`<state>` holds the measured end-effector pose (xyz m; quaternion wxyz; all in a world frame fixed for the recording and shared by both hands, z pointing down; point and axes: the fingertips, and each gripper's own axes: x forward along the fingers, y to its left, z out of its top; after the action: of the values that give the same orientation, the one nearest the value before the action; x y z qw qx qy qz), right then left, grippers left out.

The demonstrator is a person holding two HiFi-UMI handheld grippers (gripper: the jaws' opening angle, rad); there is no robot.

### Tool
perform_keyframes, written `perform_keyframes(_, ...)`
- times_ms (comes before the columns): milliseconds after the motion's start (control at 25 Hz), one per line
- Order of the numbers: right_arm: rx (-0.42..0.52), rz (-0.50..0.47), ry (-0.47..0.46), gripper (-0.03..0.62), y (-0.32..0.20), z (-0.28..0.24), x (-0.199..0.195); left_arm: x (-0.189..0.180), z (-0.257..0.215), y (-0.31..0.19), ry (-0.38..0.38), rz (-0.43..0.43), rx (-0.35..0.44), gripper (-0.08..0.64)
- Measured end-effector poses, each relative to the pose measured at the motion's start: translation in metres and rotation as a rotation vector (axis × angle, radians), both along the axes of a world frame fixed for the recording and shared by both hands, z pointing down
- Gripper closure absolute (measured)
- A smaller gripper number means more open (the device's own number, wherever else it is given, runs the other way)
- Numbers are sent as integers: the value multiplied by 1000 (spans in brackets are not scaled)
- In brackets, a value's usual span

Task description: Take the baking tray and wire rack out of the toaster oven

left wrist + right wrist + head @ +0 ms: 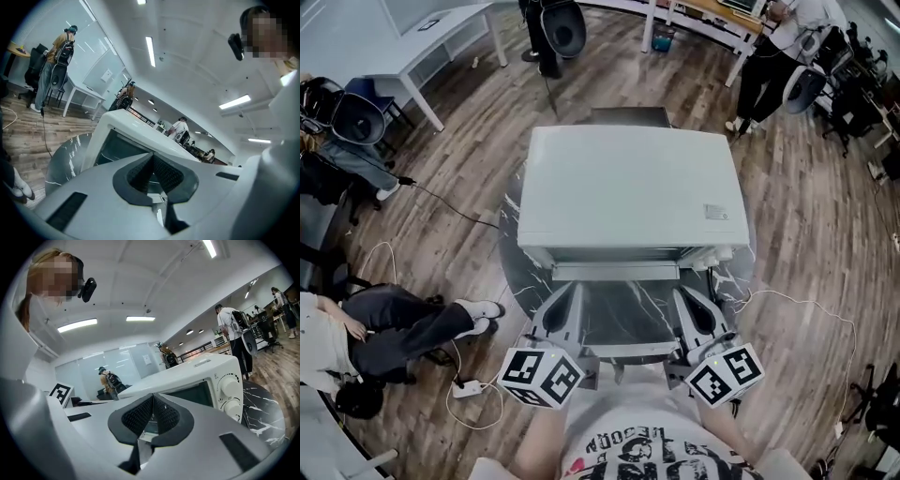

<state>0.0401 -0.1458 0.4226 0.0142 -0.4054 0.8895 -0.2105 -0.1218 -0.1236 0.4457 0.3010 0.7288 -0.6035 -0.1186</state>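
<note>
So the toaster oven (628,192) sits pretty much dead centre on a small round dark marble counter (511,267) and eats up most of the top. Only a thin crescent of counter shows on either side of the oven, plus a wider strip in front of it. Both grippers are over that front strip, one off each front corner of the oven, pointing at its face. The left gripper (151,161) has its jaws pressed together with nothing in them, same deal for the right gripper (153,399). The baking tray and wire rack I can't make out; the oven's window (197,394) is just dark. The knobs (230,387) are at the right end of the oven's face, on the right gripper's side. Around the oven it's all wood floor (825,244), pretty open behind it and to its right, apart from a white cable (806,305) looping near the oven's right side. Left of the oven is tighter: a black cable (441,202) trails across the floor, and a seated person's legs (422,323) stretch toward the oven's front-left.
</note>
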Motion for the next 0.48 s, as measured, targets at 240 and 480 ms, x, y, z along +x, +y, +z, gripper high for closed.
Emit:
perform_keyframes(240,-30,56,-31,589,-8,5,5,-1,10,-11,31,36,-19,558)
perform_keyframes(480,-100,60,-89,588,-23,22,-3,1,30,-23,114,59,-50,557)
